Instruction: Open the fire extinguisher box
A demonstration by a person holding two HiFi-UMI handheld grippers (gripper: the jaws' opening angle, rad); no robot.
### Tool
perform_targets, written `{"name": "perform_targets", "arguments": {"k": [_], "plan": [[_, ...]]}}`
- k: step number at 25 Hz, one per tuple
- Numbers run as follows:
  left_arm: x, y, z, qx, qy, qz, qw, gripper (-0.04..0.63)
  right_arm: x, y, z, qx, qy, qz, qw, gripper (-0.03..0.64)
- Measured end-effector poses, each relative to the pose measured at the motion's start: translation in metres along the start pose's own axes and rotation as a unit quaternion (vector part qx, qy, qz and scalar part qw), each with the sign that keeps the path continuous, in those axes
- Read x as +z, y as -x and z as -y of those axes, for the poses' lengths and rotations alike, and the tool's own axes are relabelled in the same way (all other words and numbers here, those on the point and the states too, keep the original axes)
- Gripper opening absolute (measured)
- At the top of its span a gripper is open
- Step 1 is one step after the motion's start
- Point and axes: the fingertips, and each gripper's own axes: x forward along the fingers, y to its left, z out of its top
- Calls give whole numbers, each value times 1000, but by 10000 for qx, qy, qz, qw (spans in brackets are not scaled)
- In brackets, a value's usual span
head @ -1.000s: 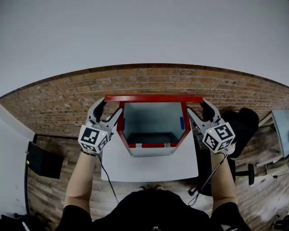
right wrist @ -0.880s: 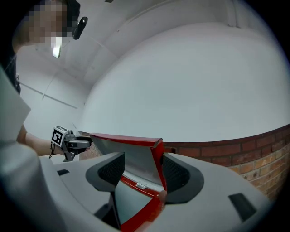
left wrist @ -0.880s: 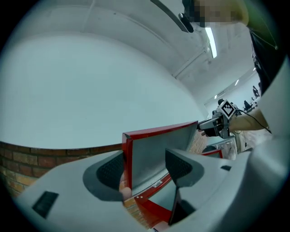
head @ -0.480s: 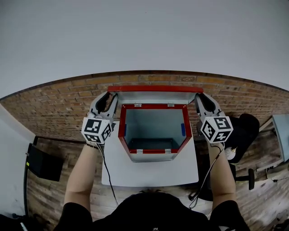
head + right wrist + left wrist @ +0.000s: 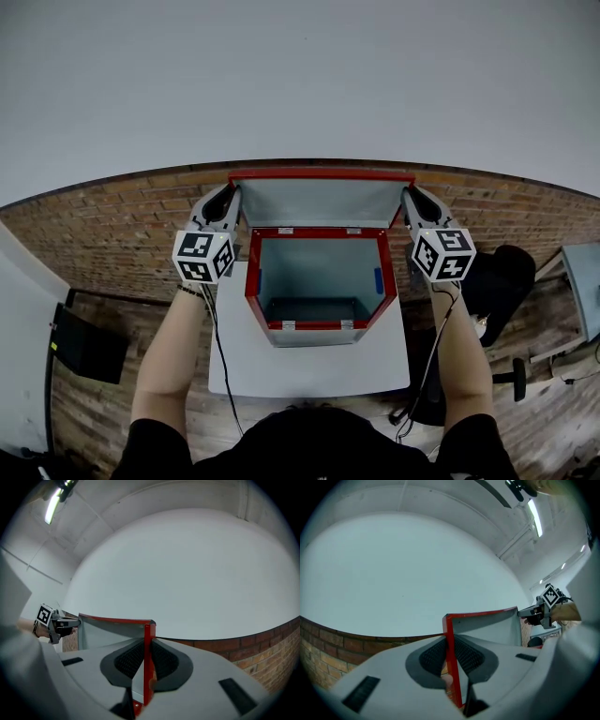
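The fire extinguisher box (image 5: 251,272), red-rimmed with a grey inside, stands on a white table (image 5: 309,361). Its lid (image 5: 319,199) is swung up behind the opening. My left gripper (image 5: 230,199) is closing on the lid's left edge, and the red edge (image 5: 451,639) sits pinched between the ribbed pads (image 5: 433,656). My right gripper (image 5: 409,199) is closing on the lid's right edge (image 5: 147,644), which also runs between its pads (image 5: 161,660). Each gripper view shows the lid's grey inner face (image 5: 487,625) (image 5: 112,630) and the other gripper at its far corner.
A white wall fills the space behind the box. A brick-patterned floor surrounds the table. A black chair (image 5: 497,272) stands to the right, a black case (image 5: 84,342) lies on the floor at left, and a cable (image 5: 220,347) hangs from my left gripper.
Both grippers went from wide open beside the box to closed on the lid's side edges. The lid has risen and shows more of its grey inner face.
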Motion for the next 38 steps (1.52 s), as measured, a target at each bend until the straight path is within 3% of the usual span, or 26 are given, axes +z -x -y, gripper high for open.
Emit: {"name": "perform_targets", "arguments": {"k": [10, 18, 26, 28, 34, 38], "plan": [[-12, -38, -16, -18, 157, -371, 9992, 100, -6, -46, 16, -98, 88, -314, 9994, 60], [-14, -43, -18, 50, 217, -407, 9989, 101, -9, -56, 19, -176, 132, -378, 9990, 60], [-13, -43, -18, 106, -136, -564, 9983, 114, -10, -59, 18, -155, 309, -361, 9988, 61], [-10, -38, -18, 190, -251, -535, 9981, 129, -9, -53, 17, -144, 354, -365, 9986, 61], [1, 0, -24, 447, -138, -252, 9986, 141, 6, -15, 20, -329, 215, -128, 9991, 71], [26, 42, -3, 350, -156, 125, 9992, 141, 23, 29, 1, -44, -29, 178, 9998, 71]]}}
